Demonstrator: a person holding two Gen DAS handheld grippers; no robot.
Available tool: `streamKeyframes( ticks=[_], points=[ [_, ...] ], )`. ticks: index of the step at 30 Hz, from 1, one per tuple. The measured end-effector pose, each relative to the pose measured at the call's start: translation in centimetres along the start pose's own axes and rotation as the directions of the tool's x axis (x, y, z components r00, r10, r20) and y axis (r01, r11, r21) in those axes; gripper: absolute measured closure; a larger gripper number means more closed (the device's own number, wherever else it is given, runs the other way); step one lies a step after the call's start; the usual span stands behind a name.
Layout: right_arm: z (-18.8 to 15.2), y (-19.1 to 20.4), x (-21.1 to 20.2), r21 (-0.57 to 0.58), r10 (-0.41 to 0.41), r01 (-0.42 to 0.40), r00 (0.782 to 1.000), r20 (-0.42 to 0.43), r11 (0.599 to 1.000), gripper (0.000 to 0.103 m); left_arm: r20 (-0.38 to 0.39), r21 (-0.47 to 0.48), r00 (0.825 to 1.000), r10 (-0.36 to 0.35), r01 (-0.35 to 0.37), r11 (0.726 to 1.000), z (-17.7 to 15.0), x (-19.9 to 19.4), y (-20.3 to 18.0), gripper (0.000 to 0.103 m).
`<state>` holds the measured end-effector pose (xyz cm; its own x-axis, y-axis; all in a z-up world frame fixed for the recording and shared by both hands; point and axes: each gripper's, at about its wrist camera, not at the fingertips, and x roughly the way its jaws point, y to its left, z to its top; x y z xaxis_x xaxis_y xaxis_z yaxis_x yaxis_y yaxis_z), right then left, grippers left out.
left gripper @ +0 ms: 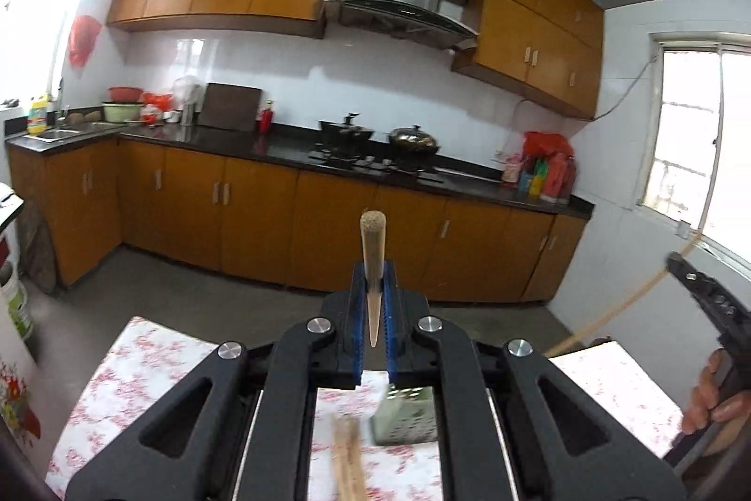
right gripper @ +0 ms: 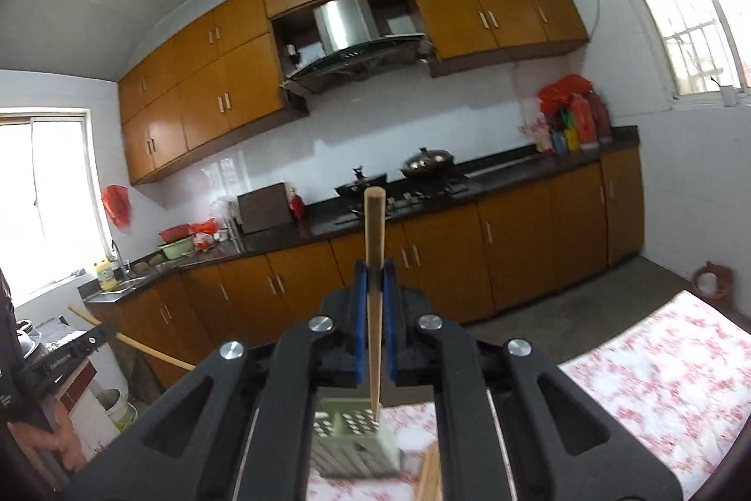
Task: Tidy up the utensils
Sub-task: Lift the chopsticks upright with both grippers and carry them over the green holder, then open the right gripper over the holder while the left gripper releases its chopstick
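left wrist view: the left gripper (left gripper: 374, 285), black with blue pads, is clenching a pale wooden chopstick (left gripper: 373, 261) that is standing nearly upright between its jaws, blunt end up, pointed end down. the landmark here is a perforated metal utensil holder (left gripper: 404, 415), a pale box standing on a table with a white cloth printed with red flowers (left gripper: 141, 365). the holder is sitting below and just behind the fingertips, so the stick's long axis is pointing down past the holder's front rim rather than into its mouth. more loose wooden chopsticks (left gripper: 349, 458) are lying just left of the holder, blurred. right of the holder, the right gripper (left gripper: 704, 294) is carrying another long pale stick, with a person's hand (left gripper: 713, 397) on its handle.

right wrist view: the right gripper (right gripper: 374, 280) is clamping a longer pale wooden chopstick (right gripper: 374, 289), upright, its lower tip hanging right over the utensil holder's (right gripper: 356, 440) open top, seemingly the better lined up of the two, and probably the nearer one to dropping its stick in. a few loose sticks (right gripper: 429, 477) are lying just right of the holder on the flowered cloth (right gripper: 657, 383). far beyond the holder, orange cabinets and a dark countertop are lining the wall; nothing is standing between either stick and the holder.
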<state>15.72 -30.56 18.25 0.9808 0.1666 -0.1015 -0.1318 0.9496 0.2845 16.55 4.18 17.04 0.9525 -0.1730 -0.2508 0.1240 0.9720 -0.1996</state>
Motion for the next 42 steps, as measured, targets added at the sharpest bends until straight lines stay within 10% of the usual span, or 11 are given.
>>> streamKeyframes(
  ticks=[26, 42],
  points=[
    [-8.3, 2.8, 8.0, -0.088, -0.022, 0.006, 0.984, -0.179, 0.996, 0.094, -0.238, 0.038, 0.97, -0.047, 0.058, 0.998, -6.8, 7.3, -3.2, 0.096],
    [-8.2, -2.7, -0.5, 0.005, -0.12, 0.122, 0.982, -0.148, 0.993, 0.076, -0.103, -0.064, 0.993, -0.062, 0.055, 0.996, -4.6, 1.6, -0.3, 0.094]
  ],
)
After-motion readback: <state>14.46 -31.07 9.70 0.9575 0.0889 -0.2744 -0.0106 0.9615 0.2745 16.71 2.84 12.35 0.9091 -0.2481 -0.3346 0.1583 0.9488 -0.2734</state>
